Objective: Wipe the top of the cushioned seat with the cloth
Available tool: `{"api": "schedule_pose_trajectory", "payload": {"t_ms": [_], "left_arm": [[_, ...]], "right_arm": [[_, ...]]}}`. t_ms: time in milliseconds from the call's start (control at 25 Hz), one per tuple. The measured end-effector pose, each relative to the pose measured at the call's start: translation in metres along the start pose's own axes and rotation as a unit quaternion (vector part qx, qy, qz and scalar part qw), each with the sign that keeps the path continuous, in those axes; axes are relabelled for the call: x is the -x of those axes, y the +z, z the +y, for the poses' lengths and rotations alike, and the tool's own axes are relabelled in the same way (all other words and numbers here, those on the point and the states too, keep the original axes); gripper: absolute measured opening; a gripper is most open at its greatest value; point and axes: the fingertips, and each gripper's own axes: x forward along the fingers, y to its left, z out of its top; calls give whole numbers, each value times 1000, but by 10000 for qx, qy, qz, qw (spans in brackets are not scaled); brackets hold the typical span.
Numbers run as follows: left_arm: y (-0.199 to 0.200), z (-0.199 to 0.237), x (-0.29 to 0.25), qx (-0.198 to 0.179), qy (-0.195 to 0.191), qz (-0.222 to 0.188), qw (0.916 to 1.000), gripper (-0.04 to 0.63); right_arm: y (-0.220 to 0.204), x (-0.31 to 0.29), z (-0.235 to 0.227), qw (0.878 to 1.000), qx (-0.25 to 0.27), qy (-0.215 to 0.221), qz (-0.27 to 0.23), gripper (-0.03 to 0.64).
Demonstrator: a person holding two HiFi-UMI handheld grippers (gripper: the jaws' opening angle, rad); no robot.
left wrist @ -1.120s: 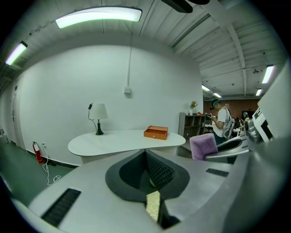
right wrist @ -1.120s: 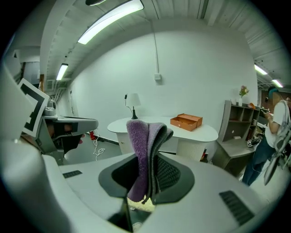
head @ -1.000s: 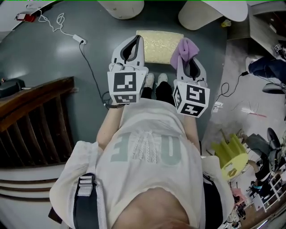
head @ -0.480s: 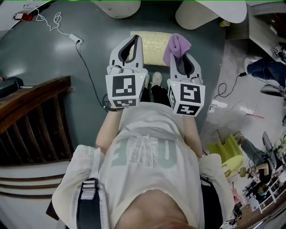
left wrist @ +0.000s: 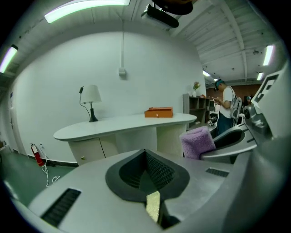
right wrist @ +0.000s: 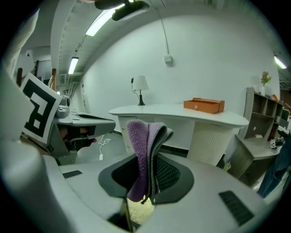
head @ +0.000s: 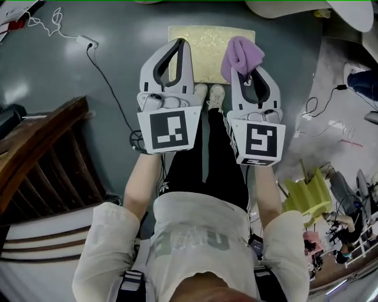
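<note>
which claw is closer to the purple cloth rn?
Right. The right claw is clamped on the purple cloth, which sticks out past its tips. The left claw is apart from it, off to the cloth's left, holding nothing.

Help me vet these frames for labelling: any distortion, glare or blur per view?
Head view: edges bend, with soft glare patches on the grey floor. Left gripper view: strong fisheye, dark corners, ceiling light strip blown out. Right gripper view: same fisheye; purple cloth in focus.
</note>
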Motion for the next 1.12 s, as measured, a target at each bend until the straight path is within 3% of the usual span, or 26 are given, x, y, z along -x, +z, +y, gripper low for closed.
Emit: {"api": "schedule_pose_trajectory", "payload": {"t_ms": [280, 480, 600, 920, 1120], "left_arm": [[-107, 6, -33, 180, 142, 34, 9997, 6], [-159, 4, -39, 307, 128, 364, 9988, 6], [-168, 10, -36, 410, 106, 450, 9981, 6], [-167, 14, -40, 261, 116, 357, 9990, 6], [-160, 24, -39, 305, 205, 344, 9987, 6]], "right_arm": [[-111, -54, 3, 9985, -292, -2, 470, 91], [-154, -72, 4, 9959, -458, -22, 783, 91], [-160, -79, 14, 9946, -538, 40, 885, 91], [-157, -102, 19, 9941, -517, 283, 907, 91], [-155, -156, 43, 9814, -798, 1001, 1432, 91]]}}
